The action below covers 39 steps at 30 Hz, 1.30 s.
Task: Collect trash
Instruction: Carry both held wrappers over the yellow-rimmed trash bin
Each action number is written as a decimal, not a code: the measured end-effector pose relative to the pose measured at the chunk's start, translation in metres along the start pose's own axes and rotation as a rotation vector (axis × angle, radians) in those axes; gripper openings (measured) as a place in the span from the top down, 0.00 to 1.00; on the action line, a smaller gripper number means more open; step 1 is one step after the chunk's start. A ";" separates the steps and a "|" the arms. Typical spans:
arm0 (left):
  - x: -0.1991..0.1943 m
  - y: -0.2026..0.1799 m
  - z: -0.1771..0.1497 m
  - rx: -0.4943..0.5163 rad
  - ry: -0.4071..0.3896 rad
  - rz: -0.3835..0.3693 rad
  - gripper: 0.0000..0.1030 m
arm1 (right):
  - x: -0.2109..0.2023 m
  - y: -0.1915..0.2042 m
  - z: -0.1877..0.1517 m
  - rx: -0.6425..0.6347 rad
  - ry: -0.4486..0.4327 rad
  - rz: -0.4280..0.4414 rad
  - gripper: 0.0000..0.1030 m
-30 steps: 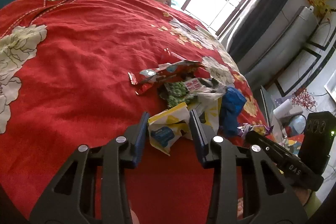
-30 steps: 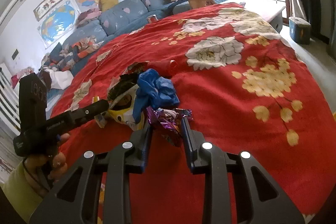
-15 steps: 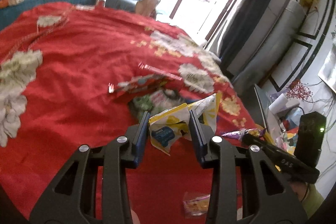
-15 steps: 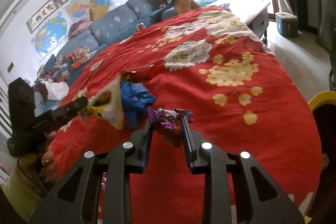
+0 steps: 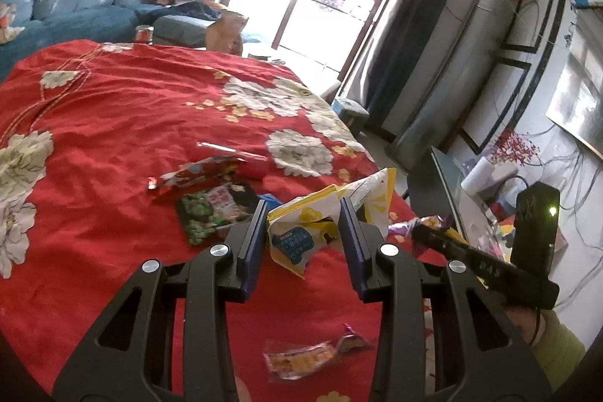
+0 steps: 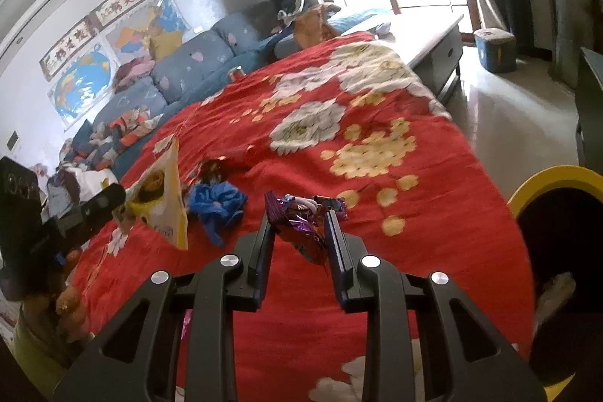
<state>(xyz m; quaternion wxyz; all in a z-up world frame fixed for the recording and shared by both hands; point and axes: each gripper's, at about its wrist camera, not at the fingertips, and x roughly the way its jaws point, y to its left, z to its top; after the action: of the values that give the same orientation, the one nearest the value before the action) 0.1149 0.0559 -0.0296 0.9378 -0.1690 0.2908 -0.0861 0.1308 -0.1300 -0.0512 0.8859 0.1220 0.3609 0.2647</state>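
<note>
The left tongs (image 5: 303,228) clamp a yellow-and-white snack bag (image 5: 301,232), lifted clear of the red floral cloth (image 5: 113,123). The right tongs (image 6: 299,230) pinch a purple foil wrapper (image 6: 301,225) the same way, likely for carrying to the yellow-rimmed bin (image 6: 542,183) at the frame's right edge. More wrappers (a green packet (image 5: 213,210), a blue scrap (image 6: 216,204)) lie mid-frame on the cloth.

The yellow bin (image 6: 557,191), right of the right tongs (image 6: 298,232), is being cut off by the picture's edge. The print on the yellow-and-white wrapper (image 5: 301,236) between the left tongs (image 5: 301,232) is reading too small to make out. The blue item (image 5: 272,201) beyond the left finger is lying mostly hidden.
</note>
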 end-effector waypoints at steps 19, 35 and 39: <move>0.010 -0.060 -0.009 0.127 0.029 -0.063 0.71 | -0.038 -0.045 0.013 0.082 -0.102 -0.068 0.75; 0.023 -0.106 -0.017 0.229 0.049 -0.119 0.71 | -0.064 -0.087 0.012 0.160 -0.167 -0.122 0.75; 0.029 -0.118 -0.020 0.258 0.059 -0.129 0.71 | -0.071 -0.097 0.012 0.181 -0.181 -0.132 0.75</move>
<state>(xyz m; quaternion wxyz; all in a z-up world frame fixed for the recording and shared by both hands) 0.1192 -0.0667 -0.0166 0.9353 -0.0628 0.2934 -0.1877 0.1340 -0.2499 -0.0412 0.9158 0.2006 0.3090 0.1600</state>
